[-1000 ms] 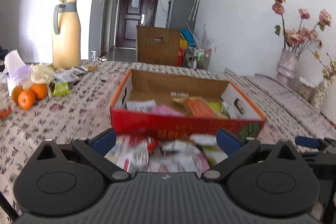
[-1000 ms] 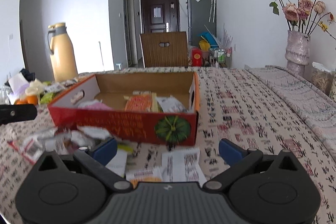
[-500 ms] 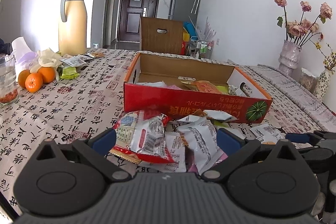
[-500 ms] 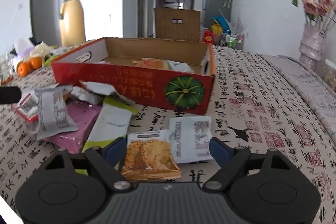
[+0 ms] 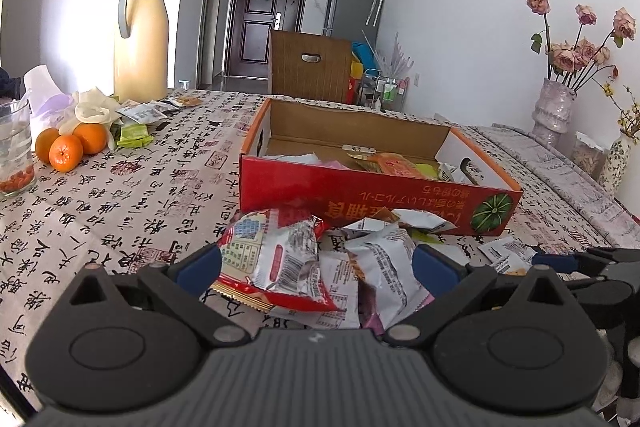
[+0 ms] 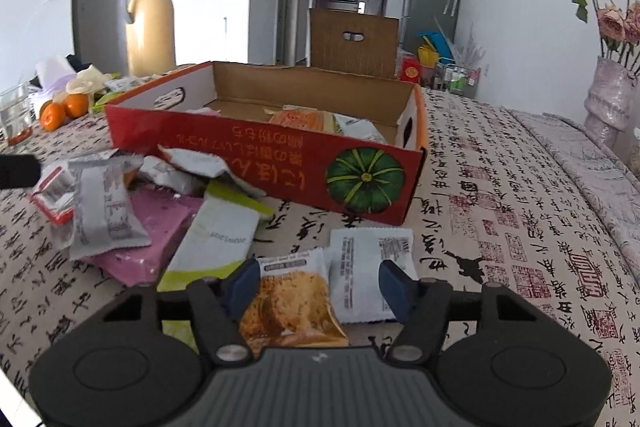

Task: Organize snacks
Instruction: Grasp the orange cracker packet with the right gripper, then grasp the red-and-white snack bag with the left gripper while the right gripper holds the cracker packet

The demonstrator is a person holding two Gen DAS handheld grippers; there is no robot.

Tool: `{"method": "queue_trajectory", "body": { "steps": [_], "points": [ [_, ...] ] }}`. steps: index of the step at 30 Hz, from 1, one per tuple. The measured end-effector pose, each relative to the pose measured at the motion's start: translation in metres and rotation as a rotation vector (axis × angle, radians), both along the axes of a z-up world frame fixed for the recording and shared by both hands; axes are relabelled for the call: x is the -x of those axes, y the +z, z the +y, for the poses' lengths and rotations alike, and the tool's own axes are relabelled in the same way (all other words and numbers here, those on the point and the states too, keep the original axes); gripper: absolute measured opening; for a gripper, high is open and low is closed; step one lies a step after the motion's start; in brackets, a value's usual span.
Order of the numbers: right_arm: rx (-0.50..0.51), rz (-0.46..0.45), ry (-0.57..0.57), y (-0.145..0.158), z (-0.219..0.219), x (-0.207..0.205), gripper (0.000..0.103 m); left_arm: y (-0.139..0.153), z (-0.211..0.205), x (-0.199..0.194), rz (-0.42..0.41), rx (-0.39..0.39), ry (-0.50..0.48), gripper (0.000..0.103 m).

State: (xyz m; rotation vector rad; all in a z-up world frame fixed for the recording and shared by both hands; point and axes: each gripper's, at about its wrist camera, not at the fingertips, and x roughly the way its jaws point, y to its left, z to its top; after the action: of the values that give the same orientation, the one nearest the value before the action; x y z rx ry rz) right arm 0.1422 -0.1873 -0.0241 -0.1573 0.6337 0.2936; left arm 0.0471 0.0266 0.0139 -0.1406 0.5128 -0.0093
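A red cardboard box (image 5: 372,195) (image 6: 260,155) with several snack packets inside stands on the patterned tablecloth. Loose packets lie in front of it. My left gripper (image 5: 318,265) is open, its jaws wide on either side of a red-and-white packet (image 5: 276,259) and a grey one (image 5: 384,267) lying on the cloth. My right gripper (image 6: 319,283) is low over the table and its jaws are closing, with an orange biscuit packet (image 6: 292,303) and a white packet (image 6: 364,271) between them. The pads are close to these packets without clearly pressing.
A pink packet (image 6: 156,231), a green-and-white one (image 6: 220,239) and grey ones (image 6: 104,203) lie left of my right gripper. Oranges (image 5: 68,147), a glass (image 5: 14,151), a yellow jug (image 5: 140,39) and more packets stand far left. Flower vases (image 5: 556,111) are at the right.
My right gripper has sunk towards the table over the orange biscuit packet and its jaws have narrowed. The left view has steadied on the packet pile, with the jaws as wide as before.
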Motion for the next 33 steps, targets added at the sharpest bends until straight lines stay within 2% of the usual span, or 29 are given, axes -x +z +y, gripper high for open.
{"method": "queue_trajectory", "body": {
  "steps": [6, 10, 11, 15, 18, 26, 30, 33],
  "points": [
    [0.032, 0.010, 0.054, -0.002, 0.008, 0.003, 0.064, 0.001, -0.002, 0.001, -0.004, -0.003, -0.004, 0.103],
    [0.057, 0.026, 0.081, -0.009, 0.015, 0.001, 0.054, 0.001, -0.001, 0.002, -0.004, -0.004, 0.002, 0.103],
    [0.055, 0.027, 0.086, -0.008, 0.016, 0.002, 0.047, 0.001, 0.000, 0.002, -0.003, -0.004, 0.003, 0.103],
    [0.054, 0.024, 0.093, -0.008, 0.019, 0.004, 0.045, 0.001, 0.000, 0.002, -0.003, -0.004, 0.001, 0.103],
    [0.032, 0.028, 0.078, -0.008, 0.016, 0.004, 0.041, 0.002, 0.000, 0.002, -0.005, -0.005, -0.001, 0.103],
    [-0.074, -0.023, 0.005, 0.005, -0.001, 0.008, 0.040, 0.009, 0.008, -0.003, -0.010, -0.011, 0.015, 0.103],
    [-0.131, -0.043, -0.045, 0.009, -0.012, 0.009, 0.040, 0.015, 0.015, -0.018, -0.001, -0.060, 0.046, 0.103],
    [-0.144, -0.051, -0.068, 0.010, -0.018, 0.010, 0.040, 0.017, 0.022, -0.038, 0.045, -0.094, 0.068, 0.103]
  ]
}}
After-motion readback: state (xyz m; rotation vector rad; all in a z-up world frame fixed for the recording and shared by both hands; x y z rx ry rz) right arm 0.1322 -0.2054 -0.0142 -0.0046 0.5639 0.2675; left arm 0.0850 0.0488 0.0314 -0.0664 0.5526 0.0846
